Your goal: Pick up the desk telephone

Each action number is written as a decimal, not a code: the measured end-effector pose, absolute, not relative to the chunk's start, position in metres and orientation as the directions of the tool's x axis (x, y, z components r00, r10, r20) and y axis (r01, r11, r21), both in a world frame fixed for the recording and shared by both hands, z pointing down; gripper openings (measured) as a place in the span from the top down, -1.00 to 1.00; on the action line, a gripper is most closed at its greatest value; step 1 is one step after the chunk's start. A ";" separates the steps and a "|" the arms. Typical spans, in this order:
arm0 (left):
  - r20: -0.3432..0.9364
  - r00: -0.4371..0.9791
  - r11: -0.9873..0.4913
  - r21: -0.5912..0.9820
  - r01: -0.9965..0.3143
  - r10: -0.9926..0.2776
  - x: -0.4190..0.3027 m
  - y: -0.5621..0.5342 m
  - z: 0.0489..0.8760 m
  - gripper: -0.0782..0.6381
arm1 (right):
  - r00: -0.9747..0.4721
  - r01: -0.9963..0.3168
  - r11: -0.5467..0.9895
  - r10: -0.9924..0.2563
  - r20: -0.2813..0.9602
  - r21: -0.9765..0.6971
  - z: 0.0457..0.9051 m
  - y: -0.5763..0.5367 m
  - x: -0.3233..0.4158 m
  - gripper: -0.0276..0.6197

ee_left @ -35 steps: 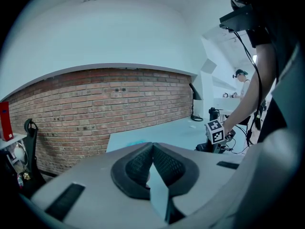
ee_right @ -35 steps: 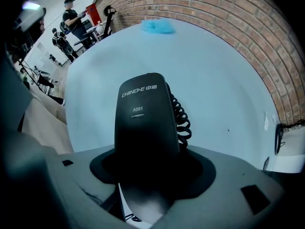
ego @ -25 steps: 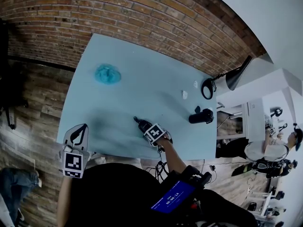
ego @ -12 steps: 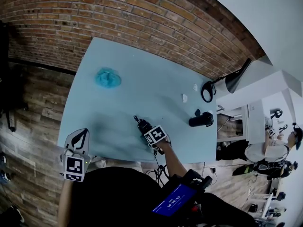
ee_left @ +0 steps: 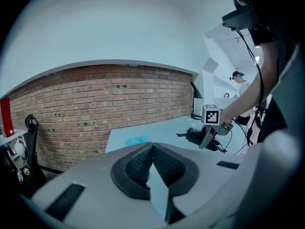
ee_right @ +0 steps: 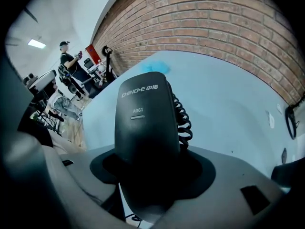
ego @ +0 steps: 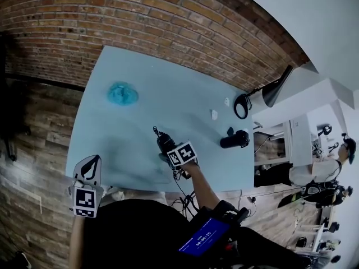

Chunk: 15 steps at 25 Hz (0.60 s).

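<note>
The desk telephone point(ego: 164, 144) is a black handset with a coiled cord point(ee_right: 184, 122). My right gripper point(ego: 168, 151) is shut on it and holds it above the near part of the pale blue table point(ego: 168, 83). In the right gripper view the telephone point(ee_right: 145, 123) fills the gap between the jaws and stands upright out of my right gripper point(ee_right: 147, 178). My left gripper point(ego: 91, 167) hangs at the table's near left corner, shut with nothing in it; its pads meet in the left gripper view point(ee_left: 152, 162). From there the telephone point(ee_left: 194, 136) shows at the right.
A teal cloth point(ego: 122, 93) lies at the table's far left. A black cylinder point(ego: 234, 139), a black desk lamp point(ego: 268, 95) and two small white bits point(ego: 213, 115) sit at the right end. A brick wall runs behind. A person point(ego: 331, 172) stands off to the right.
My right gripper has risen and shifted a little left and farther over the table, tilting as it went, with the telephone in it. The left gripper has stayed put.
</note>
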State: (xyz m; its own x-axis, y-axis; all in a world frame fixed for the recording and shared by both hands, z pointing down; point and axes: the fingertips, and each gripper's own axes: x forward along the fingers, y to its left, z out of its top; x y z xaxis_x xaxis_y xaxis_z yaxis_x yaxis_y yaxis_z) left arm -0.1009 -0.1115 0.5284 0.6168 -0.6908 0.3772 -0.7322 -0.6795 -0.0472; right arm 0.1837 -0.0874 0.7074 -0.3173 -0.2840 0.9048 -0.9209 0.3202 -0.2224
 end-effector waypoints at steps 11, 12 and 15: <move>0.385 0.621 -0.686 -0.047 -0.726 -0.683 -0.100 -0.112 0.531 0.73 | -0.426 -0.892 0.340 -0.407 0.808 -0.299 0.646 -0.118 0.150 0.03; 0.386 0.623 -0.688 -0.047 -0.724 -0.681 -0.100 -0.112 0.531 0.73 | -0.435 -0.887 0.352 -0.419 0.797 -0.299 0.639 -0.121 0.146 0.03; 0.391 0.625 -0.693 -0.048 -0.720 -0.676 -0.097 -0.111 0.532 0.73 | -0.452 -0.877 0.384 -0.455 0.767 -0.289 0.619 -0.129 0.136 0.03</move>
